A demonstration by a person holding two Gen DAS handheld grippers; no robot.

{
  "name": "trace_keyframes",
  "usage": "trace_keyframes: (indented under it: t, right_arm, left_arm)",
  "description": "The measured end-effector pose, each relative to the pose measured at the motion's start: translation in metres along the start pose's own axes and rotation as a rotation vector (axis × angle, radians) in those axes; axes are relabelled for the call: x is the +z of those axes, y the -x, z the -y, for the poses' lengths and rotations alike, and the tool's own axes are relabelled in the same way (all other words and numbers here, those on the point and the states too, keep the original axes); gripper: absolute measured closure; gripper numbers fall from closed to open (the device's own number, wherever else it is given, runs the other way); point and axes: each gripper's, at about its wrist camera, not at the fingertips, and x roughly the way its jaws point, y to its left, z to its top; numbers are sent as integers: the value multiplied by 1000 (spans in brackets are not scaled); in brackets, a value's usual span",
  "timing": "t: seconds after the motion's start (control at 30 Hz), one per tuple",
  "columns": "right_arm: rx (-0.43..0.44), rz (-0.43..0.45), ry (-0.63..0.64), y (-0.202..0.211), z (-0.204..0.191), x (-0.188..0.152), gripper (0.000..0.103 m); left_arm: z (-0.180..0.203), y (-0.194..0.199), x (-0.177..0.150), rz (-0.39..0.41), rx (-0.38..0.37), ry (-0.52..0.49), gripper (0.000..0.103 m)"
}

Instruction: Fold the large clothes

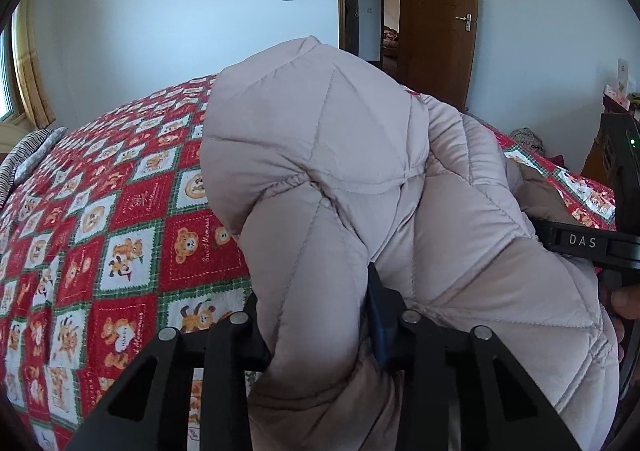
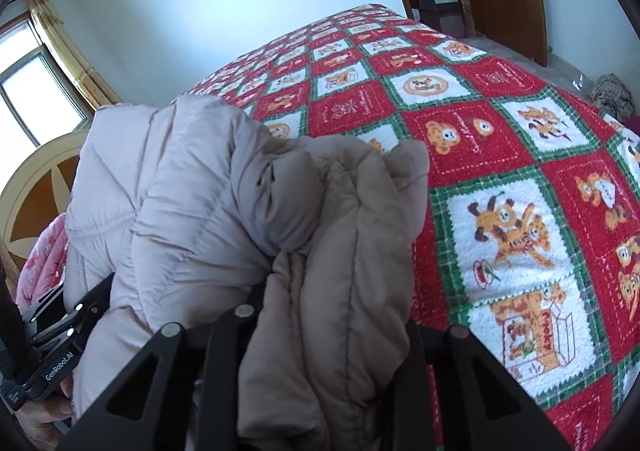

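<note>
Above the bedspread (image 1: 120, 219), both grippers (image 1: 320, 335) (image 2: 332, 335) clamped on jacket (image 1: 340, 155)

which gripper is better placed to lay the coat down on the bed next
Probably the right. The right gripper grips the puffy coat with open bedspread directly ahead of it. The left gripper also clamps the coat, but the bulk blocks most of its forward view.

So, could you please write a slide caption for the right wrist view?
Right gripper clamps a bunched beige quilted coat above a red teddy-bear bedspread.
</note>
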Motion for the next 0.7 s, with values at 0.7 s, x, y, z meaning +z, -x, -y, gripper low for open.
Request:
trace_keyframes:
  t: [0.7]
  right_arm:
    - [202,49,105,62,-102,-44,80]
  left_arm:
    - [-48,147,-38,113,108,-2,71]
